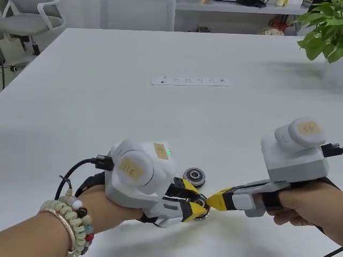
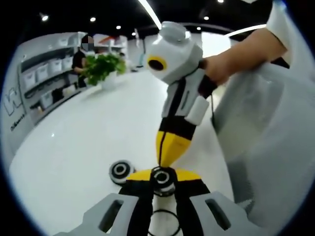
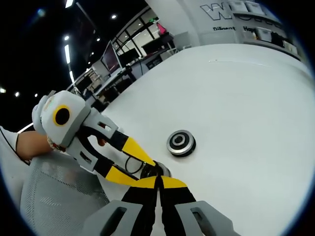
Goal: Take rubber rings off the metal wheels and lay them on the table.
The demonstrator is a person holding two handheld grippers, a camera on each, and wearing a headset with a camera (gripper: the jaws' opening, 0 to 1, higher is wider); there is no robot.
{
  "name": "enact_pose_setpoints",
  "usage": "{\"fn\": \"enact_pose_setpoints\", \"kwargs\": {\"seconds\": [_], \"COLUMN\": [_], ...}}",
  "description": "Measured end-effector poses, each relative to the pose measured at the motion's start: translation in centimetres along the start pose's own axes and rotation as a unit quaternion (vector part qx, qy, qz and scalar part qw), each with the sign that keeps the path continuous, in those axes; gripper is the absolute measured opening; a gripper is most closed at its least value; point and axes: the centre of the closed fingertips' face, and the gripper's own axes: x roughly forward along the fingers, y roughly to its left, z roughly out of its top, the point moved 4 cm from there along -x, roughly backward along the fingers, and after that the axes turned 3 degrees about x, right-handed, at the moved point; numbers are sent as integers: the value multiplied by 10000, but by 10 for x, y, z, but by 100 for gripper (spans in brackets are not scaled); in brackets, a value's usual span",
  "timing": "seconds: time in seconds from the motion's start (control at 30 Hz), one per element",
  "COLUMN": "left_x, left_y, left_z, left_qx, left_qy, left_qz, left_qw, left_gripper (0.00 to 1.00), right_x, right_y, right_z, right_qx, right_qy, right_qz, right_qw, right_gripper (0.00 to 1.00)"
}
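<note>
A small metal wheel [image 1: 200, 204] with a black rubber ring sits between the yellow-tipped jaws of my left gripper [image 1: 197, 208], which is shut on it just above the white table. In the left gripper view the wheel [image 2: 163, 180] sits between the gripper's own tips. My right gripper [image 1: 209, 202] comes in from the right with its jaws shut and its point touching the wheel's rim [image 3: 160, 170]; whether it pinches the ring I cannot tell. A second wheel [image 1: 194, 175] with its black ring lies flat on the table just behind.
The white table [image 1: 161, 123] stretches far ahead with free room. A white power strip [image 1: 192, 81] lies in the middle of it. A green plant [image 1: 323, 28] stands at the back right, and an office chair [image 1: 29, 21] at the back left.
</note>
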Motion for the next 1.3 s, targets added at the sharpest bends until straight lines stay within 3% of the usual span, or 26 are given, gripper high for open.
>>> {"fn": "enact_pose_setpoints", "kwargs": {"seconds": [0.13, 0.2, 0.27, 0.33, 0.43, 0.57, 0.97, 1.1, 1.3], "left_x": [-5, -8, -12, -17, -30, -48, -101, -114, -132], "left_y": [2, 0, 1, 5, 7, 11, 18, 17, 13], "left_z": [16, 21, 24, 33, 46, 53, 58, 53, 45], "left_qx": [-15, 59, 320, 607, 435, 412, 407, 612, 390], "left_qy": [-197, -171, 3, -44, -161, -236, -266, -57, -97], "left_qz": [-27, -135, -138, -52, -117, -20, 421, 585, 717], "left_qw": [9998, 9997, 9994, 9981, 9989, 9989, 9979, 9964, 9966], "left_gripper": [22, 29, 36, 39, 42, 49, 72, 75, 82], "right_x": [-2, -3, -3, -3, -4, -5, -10, -12, -14], "right_y": [-2, -3, -3, -3, -2, -2, 2, 5, 13], "right_z": [2, 3, 3, 4, 4, 5, 14, 17, 22], "right_qx": [83, 106, 111, 116, 109, 102, 166, 190, 154], "right_qy": [-57, -76, -82, -86, -70, -95, -317, -426, -535], "right_qz": [-16, -23, -24, -28, -23, -5, 6, 55, 128], "right_qw": [9999, 9999, 9999, 9999, 9999, 9999, 9994, 9989, 9984], "right_gripper": [0, 0, 0, 0, 0, 0, 0, 0, 0]}}
